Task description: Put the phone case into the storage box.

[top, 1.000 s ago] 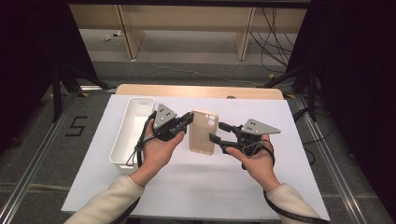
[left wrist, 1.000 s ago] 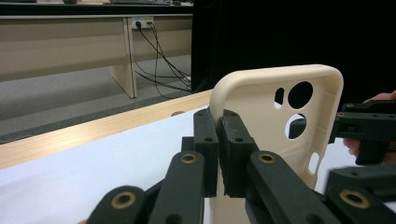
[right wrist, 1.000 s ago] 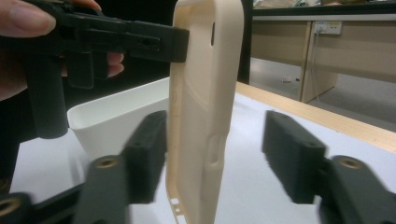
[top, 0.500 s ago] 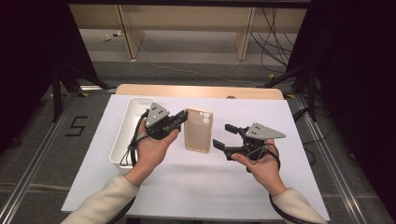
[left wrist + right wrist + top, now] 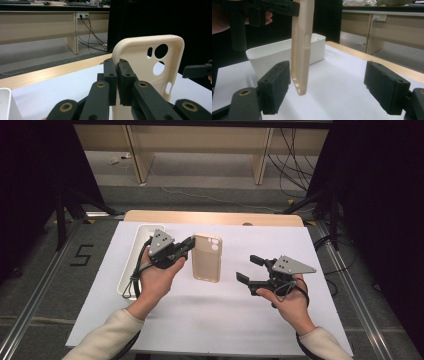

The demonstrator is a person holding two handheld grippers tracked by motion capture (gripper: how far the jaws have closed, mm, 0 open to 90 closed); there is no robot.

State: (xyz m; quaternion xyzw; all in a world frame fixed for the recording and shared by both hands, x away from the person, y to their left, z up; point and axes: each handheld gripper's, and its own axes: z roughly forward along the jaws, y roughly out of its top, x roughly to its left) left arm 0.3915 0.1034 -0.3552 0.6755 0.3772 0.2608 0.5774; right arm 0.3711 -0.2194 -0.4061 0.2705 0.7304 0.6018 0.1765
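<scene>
A beige phone case (image 5: 207, 257) hangs above the white table, camera holes at its far end. My left gripper (image 5: 187, 245) is shut on its left edge. In the left gripper view the black jaws (image 5: 117, 75) pinch the case's rim (image 5: 150, 62). My right gripper (image 5: 250, 269) stands to the right of the case and apart from it; its jaws have just been opening and nothing is between them. In the right gripper view the pads (image 5: 274, 87) are spread wide, and the case (image 5: 302, 50) hangs edge-on farther off under the left gripper (image 5: 262, 8).
A long white tray (image 5: 131, 265) lies at the table's left, behind the left hand, and in the right gripper view the tray (image 5: 274, 53) stands beyond the case. White paper (image 5: 225, 315) covers the table, with a wooden edge (image 5: 215, 217) at the far side.
The right gripper came off the case's right edge, opened and drew back to the right. The left gripper kept hold of the case and shifted it slightly left.
</scene>
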